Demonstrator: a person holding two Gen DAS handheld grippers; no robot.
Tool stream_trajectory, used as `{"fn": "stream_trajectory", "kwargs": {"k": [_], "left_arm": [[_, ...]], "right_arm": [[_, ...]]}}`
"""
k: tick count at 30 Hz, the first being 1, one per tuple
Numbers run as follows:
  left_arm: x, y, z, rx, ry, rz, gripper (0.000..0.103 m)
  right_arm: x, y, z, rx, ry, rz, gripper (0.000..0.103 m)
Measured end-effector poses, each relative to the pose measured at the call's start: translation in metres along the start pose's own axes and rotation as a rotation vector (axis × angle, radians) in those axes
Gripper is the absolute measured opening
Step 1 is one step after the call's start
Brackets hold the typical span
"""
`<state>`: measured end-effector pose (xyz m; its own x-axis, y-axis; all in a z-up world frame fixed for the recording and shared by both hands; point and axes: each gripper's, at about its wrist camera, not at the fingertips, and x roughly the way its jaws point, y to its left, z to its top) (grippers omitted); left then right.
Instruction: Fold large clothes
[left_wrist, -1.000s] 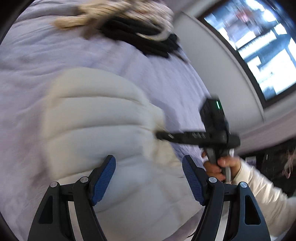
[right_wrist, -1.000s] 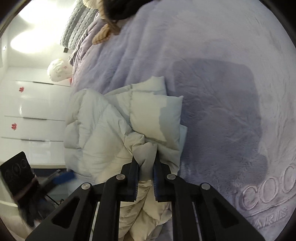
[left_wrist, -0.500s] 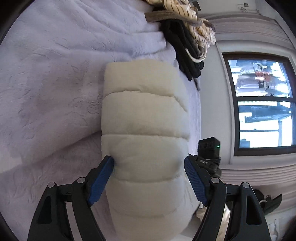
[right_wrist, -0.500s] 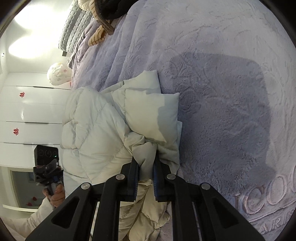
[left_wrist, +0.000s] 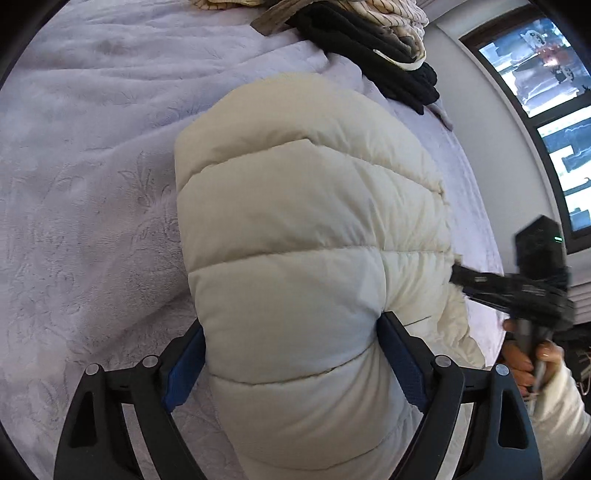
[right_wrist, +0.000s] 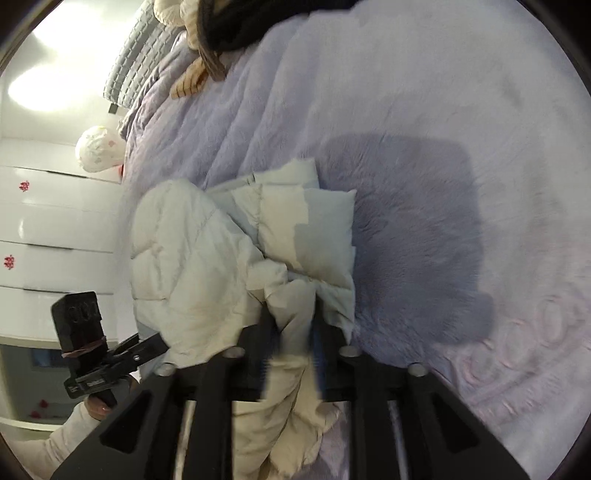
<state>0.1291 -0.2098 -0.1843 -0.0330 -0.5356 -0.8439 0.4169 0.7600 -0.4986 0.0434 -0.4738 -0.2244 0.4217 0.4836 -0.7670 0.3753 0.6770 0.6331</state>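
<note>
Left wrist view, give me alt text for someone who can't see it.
A folded cream puffer jacket lies on a lavender plush blanket, bulging between the blue pads of the left gripper, whose jaws are opening. At right, a hand holds the right gripper at the jacket's edge; dark and striped clothes are piled beyond, near a window.

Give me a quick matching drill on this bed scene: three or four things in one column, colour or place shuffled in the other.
Things:
1. puffer jacket
2. blanket
3. clothes pile
4. window

Colour or place:
a. lilac, spread under everything
b. on the wall at right
c. cream, between the left gripper's fingers
d. black and striped, beyond the jacket

Pairs: 1-c, 2-a, 3-d, 4-b
</note>
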Motion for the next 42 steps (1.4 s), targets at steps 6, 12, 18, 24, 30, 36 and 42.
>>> {"fn": "stream_trajectory", "kwargs": {"k": [6,12,18,24,30,36,42], "left_arm": [[0.002,-0.006,0.000,0.004,-0.001,0.030,0.088],[0.002,-0.003,0.000,0.002,-0.009,0.039,0.088],[0.000,0.000,-0.005,0.004,-0.009,0.038,0.088],[0.000,0.002,-0.005,0.001,-0.013,0.044,0.090],[0.001,0.005,-0.008,0.001,-0.027,0.038,0.090],[0.003,0.014,-0.009,-0.012,-0.030,0.004,0.093],[0.003,0.031,-0.011,-0.051,-0.021,-0.060,0.093]], "right_arm": [[-0.030,0.004,-0.015,-0.021,-0.010,0.024,0.086],[-0.004,-0.006,-0.025,-0.039,0.102,0.078,0.103],[0.030,-0.021,-0.016,-0.005,0.179,0.157,0.103],[0.054,-0.023,-0.003,-0.021,0.207,0.165,0.103],[0.067,-0.016,-0.001,-0.021,0.207,0.242,0.103],[0.074,-0.009,-0.003,-0.009,0.207,0.241,0.103],[0.073,0.010,-0.015,-0.018,0.199,0.246,0.102]]}}
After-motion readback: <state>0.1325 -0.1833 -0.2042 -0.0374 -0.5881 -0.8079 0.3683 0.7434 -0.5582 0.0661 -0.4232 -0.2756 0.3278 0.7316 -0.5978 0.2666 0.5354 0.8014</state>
